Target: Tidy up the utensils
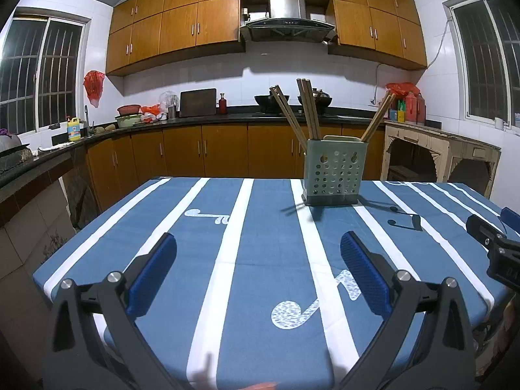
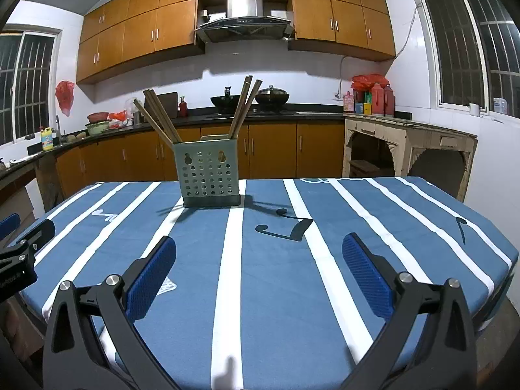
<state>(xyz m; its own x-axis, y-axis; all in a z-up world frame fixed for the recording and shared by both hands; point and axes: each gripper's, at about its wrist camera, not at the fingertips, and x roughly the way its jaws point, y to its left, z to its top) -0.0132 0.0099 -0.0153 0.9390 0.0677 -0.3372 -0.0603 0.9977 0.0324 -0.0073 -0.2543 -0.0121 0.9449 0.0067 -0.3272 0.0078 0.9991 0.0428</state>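
Left wrist view puts your left gripper (image 1: 258, 256) low over the tablecloth (image 1: 260, 227), its two blue-padded fingers (image 1: 152, 273) spread wide with nothing between them. Ahead and a little to the right, well apart from the fingertips, one pale green perforated utensil holder (image 1: 334, 170) stands upright near the far edge of the table. You can count chopsticks (image 1: 308, 107) leaning out of it in three clusters: two slanting left, three nearly upright in the middle, and two slanting right, seven in all as far as this view separates them. At the right edge of that picture you see part of your right gripper's black body, beside the left one and not touching it. From the right wrist view, your right gripper (image 2: 258, 256) also hovers above the cloth with its two blue pads (image 2: 365, 271) held far apart and empty. The same holder (image 2: 208, 174) sits left of centre here, and the sticks (image 2: 243, 110) group differently, so the exact count is harder to confirm. One dark double music note (image 2: 286, 227) printed on the cloth lies between this gripper and the holder. Two woks (image 2: 271, 96) sit on the counter behind.
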